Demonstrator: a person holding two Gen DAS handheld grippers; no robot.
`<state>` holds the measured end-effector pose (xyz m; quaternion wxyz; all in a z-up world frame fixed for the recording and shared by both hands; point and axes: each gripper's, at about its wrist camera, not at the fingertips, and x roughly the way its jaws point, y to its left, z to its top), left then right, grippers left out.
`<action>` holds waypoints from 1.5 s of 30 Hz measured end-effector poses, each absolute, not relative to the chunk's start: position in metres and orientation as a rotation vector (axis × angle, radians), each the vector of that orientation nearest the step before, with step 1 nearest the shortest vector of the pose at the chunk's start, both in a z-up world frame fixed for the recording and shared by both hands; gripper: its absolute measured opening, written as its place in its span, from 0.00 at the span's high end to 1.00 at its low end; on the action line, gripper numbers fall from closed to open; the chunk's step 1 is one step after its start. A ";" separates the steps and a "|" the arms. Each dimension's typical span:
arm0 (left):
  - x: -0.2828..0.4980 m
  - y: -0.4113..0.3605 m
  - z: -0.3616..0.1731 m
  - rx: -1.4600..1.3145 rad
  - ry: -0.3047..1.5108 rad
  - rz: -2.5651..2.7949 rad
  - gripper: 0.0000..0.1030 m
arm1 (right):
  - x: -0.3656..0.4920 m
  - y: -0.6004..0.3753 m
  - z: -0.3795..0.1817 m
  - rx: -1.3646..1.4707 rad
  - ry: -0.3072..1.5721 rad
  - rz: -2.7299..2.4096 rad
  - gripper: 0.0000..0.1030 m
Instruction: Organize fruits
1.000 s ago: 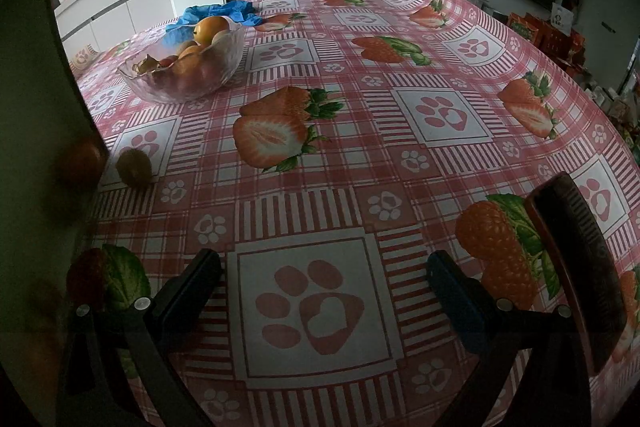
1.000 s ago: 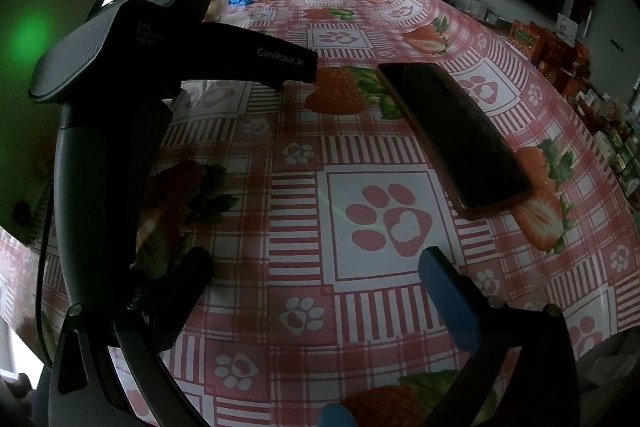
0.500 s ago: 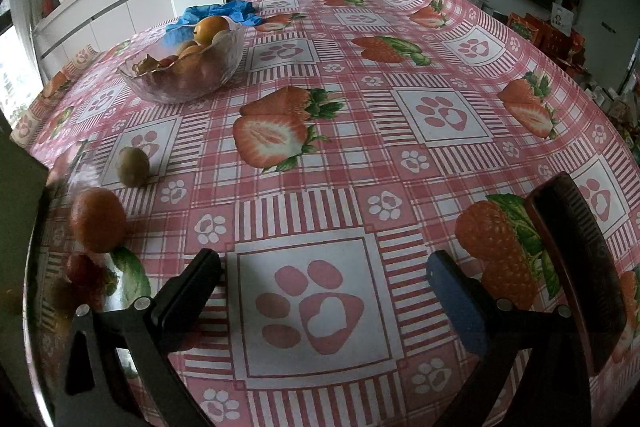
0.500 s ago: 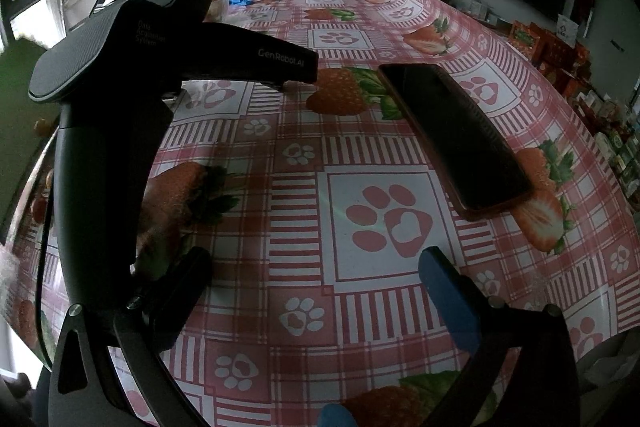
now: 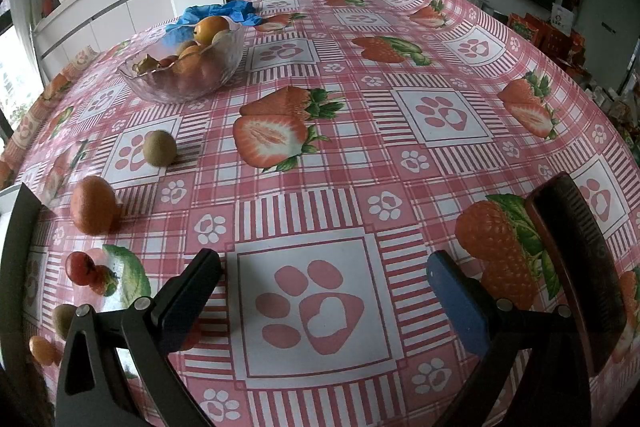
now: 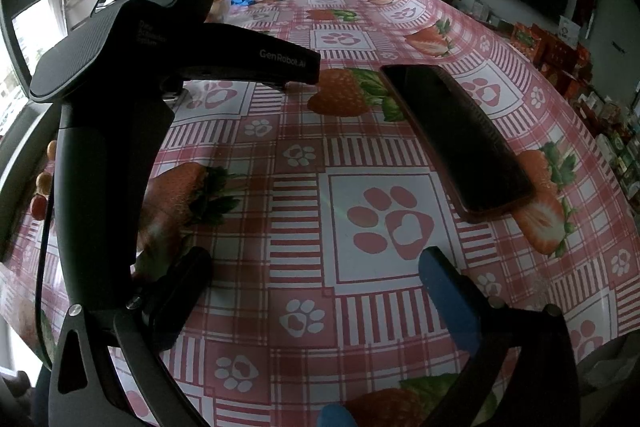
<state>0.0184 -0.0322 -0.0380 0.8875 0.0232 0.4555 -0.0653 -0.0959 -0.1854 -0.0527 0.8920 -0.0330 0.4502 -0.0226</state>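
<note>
Lying loose on the tablecloth point(image 5: 360, 155) left of the left gripper point(image 5: 322, 291): fuzzy brown kiwi point(image 5: 160, 148), dull orange point(image 5: 94, 203), small red fruit point(image 5: 80, 267). Holding both the left and right gripper point(image 6: 316, 283) fingers apart, gripping nothing.

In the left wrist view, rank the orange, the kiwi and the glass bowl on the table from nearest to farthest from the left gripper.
From the left gripper, open over the tablecloth:
1. Orange, loose on the cloth, near left.
2. Kiwi, farther back on the left.
3. Glass bowl, fruit inside, far left.
</note>
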 end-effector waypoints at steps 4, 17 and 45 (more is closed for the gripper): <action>0.021 -0.034 -0.039 0.048 0.947 -0.136 0.00 | -0.096 -0.185 -0.053 -0.070 0.935 -0.046 0.00; 0.021 -0.034 -0.039 0.047 0.947 -0.136 0.00 | -0.096 -0.185 -0.052 -0.076 0.945 -0.034 0.00; -0.082 0.088 -0.043 0.012 0.957 -0.086 0.00 | -0.092 -0.184 -0.052 -0.069 0.964 -0.045 0.00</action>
